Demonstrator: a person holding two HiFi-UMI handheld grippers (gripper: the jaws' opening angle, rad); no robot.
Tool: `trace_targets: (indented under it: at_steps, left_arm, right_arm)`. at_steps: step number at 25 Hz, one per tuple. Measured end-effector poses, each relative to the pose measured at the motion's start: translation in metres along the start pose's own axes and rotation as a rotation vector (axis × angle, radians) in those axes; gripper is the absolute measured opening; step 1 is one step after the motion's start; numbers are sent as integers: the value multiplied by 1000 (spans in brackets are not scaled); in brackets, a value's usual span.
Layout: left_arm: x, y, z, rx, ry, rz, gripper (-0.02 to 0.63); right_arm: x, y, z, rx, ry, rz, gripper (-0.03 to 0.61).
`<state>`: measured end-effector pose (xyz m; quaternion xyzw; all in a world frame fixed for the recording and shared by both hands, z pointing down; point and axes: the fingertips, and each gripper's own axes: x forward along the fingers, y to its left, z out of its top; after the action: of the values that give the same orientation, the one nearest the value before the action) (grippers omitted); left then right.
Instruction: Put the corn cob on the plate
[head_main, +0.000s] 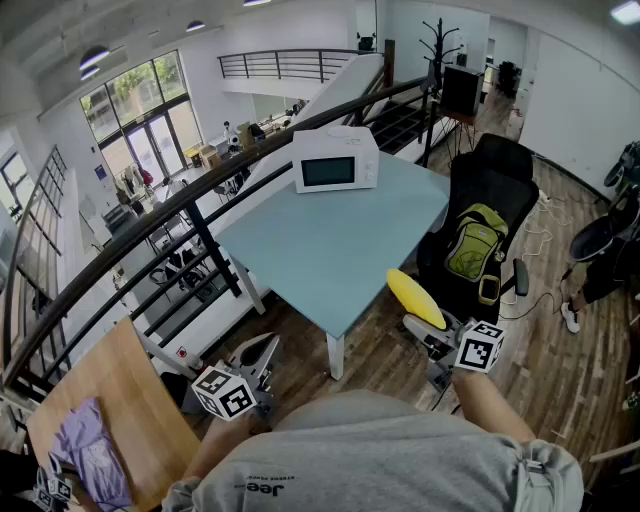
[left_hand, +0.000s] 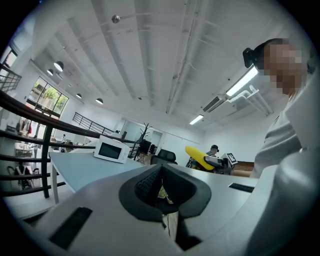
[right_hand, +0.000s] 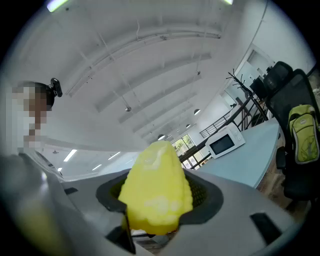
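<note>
The yellow corn cob (head_main: 415, 297) sticks out forward from my right gripper (head_main: 432, 338), which is shut on it beyond the near corner of the light blue table (head_main: 330, 250). In the right gripper view the corn cob (right_hand: 156, 190) fills the space between the black pads. The left gripper view catches the corn cob (left_hand: 199, 157) off to the right. My left gripper (head_main: 262, 357) hangs lower left, over the wooden floor, its jaws together with nothing in them. No plate shows in any view.
A white microwave (head_main: 336, 160) stands at the table's far end. A black chair with a yellow-green backpack (head_main: 475, 243) sits right of the table. A black railing (head_main: 190, 215) runs along the left. A wooden tabletop (head_main: 120, 400) with a purple cloth (head_main: 85, 460) lies lower left.
</note>
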<state>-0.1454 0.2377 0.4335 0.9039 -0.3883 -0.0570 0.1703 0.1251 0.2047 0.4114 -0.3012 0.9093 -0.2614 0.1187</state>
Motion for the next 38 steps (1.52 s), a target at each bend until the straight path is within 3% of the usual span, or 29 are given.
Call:
trace_targets:
  at_steps: [20, 38]
  left_arm:
    - [41, -14, -3, 15, 21, -5, 18]
    - [123, -80, -24, 42, 40, 10, 18]
  right_arm:
    - [-18, -30, 12, 44, -9, 22, 256]
    - [-85, -88, 45, 38, 3, 82, 255]
